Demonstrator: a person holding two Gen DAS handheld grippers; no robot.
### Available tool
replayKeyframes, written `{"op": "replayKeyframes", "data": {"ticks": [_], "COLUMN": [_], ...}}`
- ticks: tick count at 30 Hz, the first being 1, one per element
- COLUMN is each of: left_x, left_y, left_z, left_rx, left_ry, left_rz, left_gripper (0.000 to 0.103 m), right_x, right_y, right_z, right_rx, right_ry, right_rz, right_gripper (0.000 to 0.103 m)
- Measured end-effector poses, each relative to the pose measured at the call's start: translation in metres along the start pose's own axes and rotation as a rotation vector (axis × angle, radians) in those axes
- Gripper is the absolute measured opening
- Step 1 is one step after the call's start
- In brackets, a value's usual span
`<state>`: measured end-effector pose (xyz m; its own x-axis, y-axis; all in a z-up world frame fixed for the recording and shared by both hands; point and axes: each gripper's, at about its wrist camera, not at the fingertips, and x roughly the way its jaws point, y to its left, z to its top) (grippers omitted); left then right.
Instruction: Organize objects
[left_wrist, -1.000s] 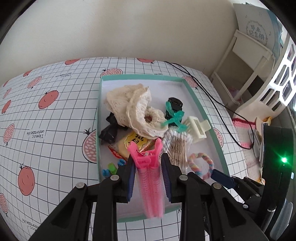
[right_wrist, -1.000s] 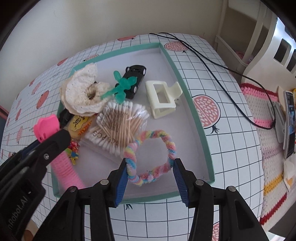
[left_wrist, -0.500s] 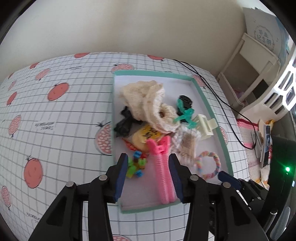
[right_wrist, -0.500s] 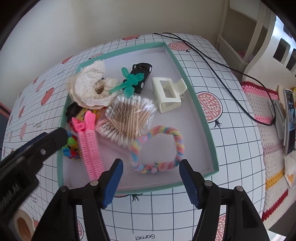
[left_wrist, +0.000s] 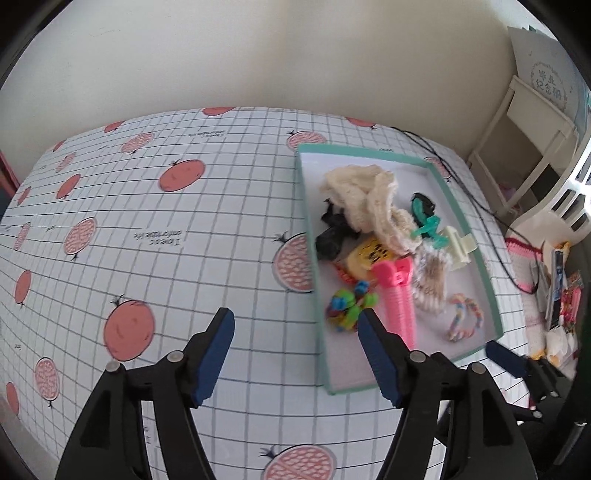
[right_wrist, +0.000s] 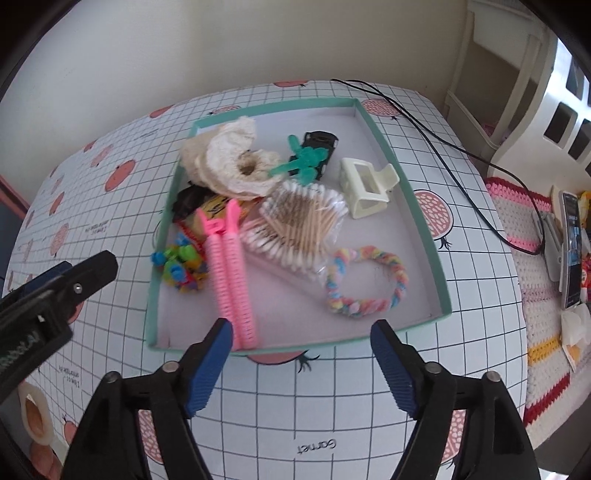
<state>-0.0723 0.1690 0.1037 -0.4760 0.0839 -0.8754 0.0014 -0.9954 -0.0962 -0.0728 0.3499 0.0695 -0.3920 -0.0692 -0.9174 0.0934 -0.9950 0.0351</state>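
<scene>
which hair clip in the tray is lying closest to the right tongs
The long pink clip: its end reaches the tray's near wall beside the right tongs. The cream claw clip and green clip lie farther back.

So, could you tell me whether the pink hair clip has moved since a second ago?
Yes. The pink hair clip has left the left gripper and now lies flat in the tray, beside the cotton swabs.

hair roller (right_wrist: 231, 273) in tray (right_wrist: 424, 221), left of cotton swabs (right_wrist: 295, 225); scrunchie (right_wrist: 365, 282) right
</scene>
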Motion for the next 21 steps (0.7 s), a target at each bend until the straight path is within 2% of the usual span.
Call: {"op": "replayKeyframes", "data": {"ticks": [1, 3, 7, 8, 9, 15, 21], "left_x": [0.0, 0.002, 0.001, 0.0, 0.0, -0.004, -0.008], "left_y": [0.004, 0.01, 0.023, 0.024, 0.026, 0.038, 0.048], "left_z": [-0.002, -0.004, -0.012, -0.015, -0.016, -0.027, -0.041], "left_rx": [-0.001, -0.013, -0.03, -0.025, -0.02, -0.017, 0.001], "left_ry": [0.0, 0.008, 0.013, 0.012, 0.01, 0.009, 0.004], "left_rz": [0.012, 0.019, 0.022, 0.028, 0.033, 0.031, 0.027], "left_gripper": [0.072, 0.084, 0.087, 0.094, 0.097, 0.103, 0.103], "right_x": [-0.001, -0.001, 0.0, 0.0, 0.0, -0.001, 0.002], "right_y": [0.002, 0.005, 0.009, 0.011, 0.012, 0.017, 0.018], "right_z": [-0.002, -0.005, -0.012, -0.016, -0.018, -0.027, -0.035], "right_rx": [-0.006, -0.008, -0.006, -0.008, -0.012, -0.019, -0.024], "right_ry": [0.001, 0.001, 0.014, 0.018, 0.021, 0.026, 0.038], "right_rz": [-0.003, -0.004, 0.005, 0.014, 0.014, 0.013, 0.007], "right_gripper": [0.083, 0.091, 0.099, 0.1, 0.101, 0.103, 0.103]}}
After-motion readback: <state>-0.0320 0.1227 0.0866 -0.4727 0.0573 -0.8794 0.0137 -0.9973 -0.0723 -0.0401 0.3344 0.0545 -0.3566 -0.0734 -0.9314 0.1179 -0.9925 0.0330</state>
